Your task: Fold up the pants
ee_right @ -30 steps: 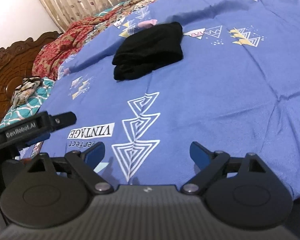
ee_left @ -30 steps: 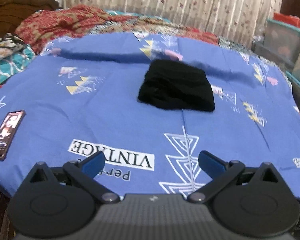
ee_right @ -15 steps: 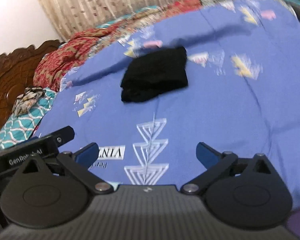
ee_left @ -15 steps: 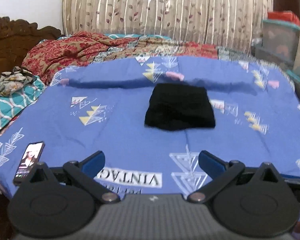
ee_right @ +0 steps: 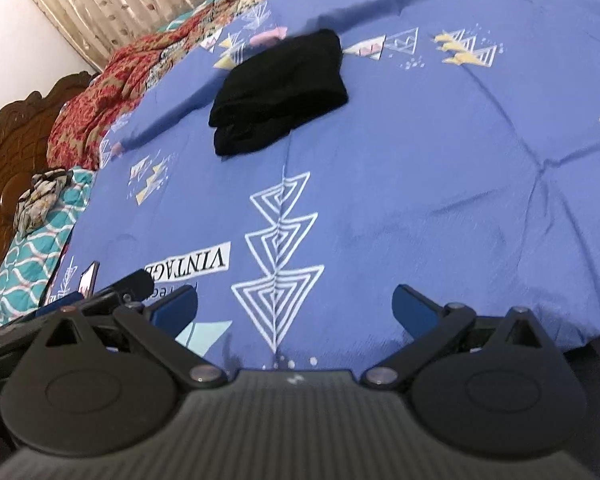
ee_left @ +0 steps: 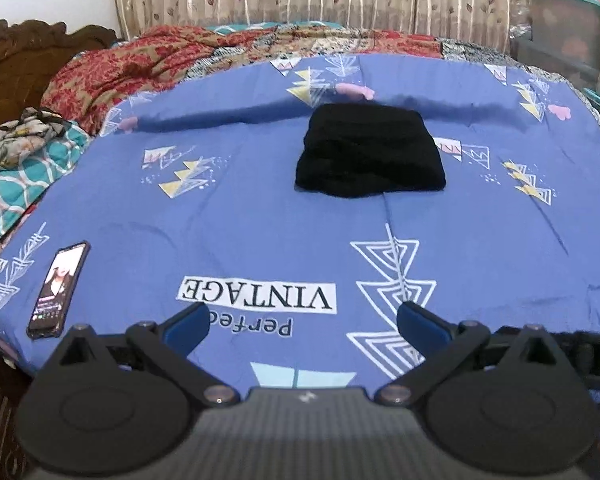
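Observation:
The black pants [ee_left: 370,152] lie folded into a compact rectangle on the blue patterned bedsheet [ee_left: 260,220], toward the far middle of the bed. They also show in the right wrist view [ee_right: 278,92]. My left gripper [ee_left: 302,326] is open and empty, well short of the pants near the bed's front edge. My right gripper [ee_right: 294,306] is open and empty, also near the front edge. The left gripper's body [ee_right: 100,300] shows at the lower left of the right wrist view.
A phone [ee_left: 58,290] lies on the sheet at the front left. A red patterned blanket [ee_left: 140,64] and teal pillow [ee_left: 12,192] sit at the back left by the wooden headboard [ee_left: 28,56]. Storage bins [ee_left: 560,32] stand at the right. Curtains hang behind.
Both grippers have pulled back and shifted view; the pants stay folded in place. Both stay open and empty.

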Available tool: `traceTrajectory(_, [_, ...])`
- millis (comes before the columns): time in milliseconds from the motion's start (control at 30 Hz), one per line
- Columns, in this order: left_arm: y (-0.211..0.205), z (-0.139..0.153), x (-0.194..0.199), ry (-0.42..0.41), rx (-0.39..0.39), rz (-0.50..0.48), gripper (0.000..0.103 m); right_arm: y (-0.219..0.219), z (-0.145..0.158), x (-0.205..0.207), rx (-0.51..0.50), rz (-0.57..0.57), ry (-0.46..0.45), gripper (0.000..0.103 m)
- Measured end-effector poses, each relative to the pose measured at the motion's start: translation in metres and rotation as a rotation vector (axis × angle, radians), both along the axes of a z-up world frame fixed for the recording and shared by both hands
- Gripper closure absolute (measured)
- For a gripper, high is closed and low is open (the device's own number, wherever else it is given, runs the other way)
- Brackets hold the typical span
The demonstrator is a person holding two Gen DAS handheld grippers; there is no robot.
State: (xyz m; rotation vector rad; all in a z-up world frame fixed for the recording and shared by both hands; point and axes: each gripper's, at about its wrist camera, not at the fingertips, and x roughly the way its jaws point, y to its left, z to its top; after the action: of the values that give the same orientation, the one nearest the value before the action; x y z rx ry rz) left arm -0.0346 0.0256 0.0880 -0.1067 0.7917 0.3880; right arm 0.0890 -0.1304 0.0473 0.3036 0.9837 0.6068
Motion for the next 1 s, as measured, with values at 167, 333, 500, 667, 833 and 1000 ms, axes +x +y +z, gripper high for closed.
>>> traceTrajectory(167, [0.002, -0.007, 0.002, 0.029, -0.018, -0.009, 0.000, -0.002, -0.003, 0.002, 0.005, -0.006, 0.029, 0.000])
traceTrajectory(333, [0.001, -0.008, 0.002, 0.017, 0.012, -0.008, 0.000, -0.004, -0.007, 0.005, 0.008, -0.011, 0.052, 0.000])
traceTrajectory(500, [-0.001, -0.001, -0.004, -0.051, 0.064, -0.008, 0.000, -0.004, -0.009, 0.006, 0.008, -0.008, 0.065, 0.000])
traceTrajectory(667, [-0.002, -0.002, -0.001, -0.037, 0.093, -0.008, 0.000, -0.004, -0.010, 0.006, 0.006, -0.006, 0.076, 0.000])
traceTrajectory(833, [0.001, -0.010, 0.002, 0.014, 0.069, 0.010, 0.000, -0.005, -0.010, 0.006, 0.005, -0.006, 0.078, 0.000])
traceTrajectory(1000, [0.005, -0.009, 0.000, 0.007, 0.033, 0.006, 0.000, -0.004, -0.010, 0.006, 0.005, -0.005, 0.082, 0.000])
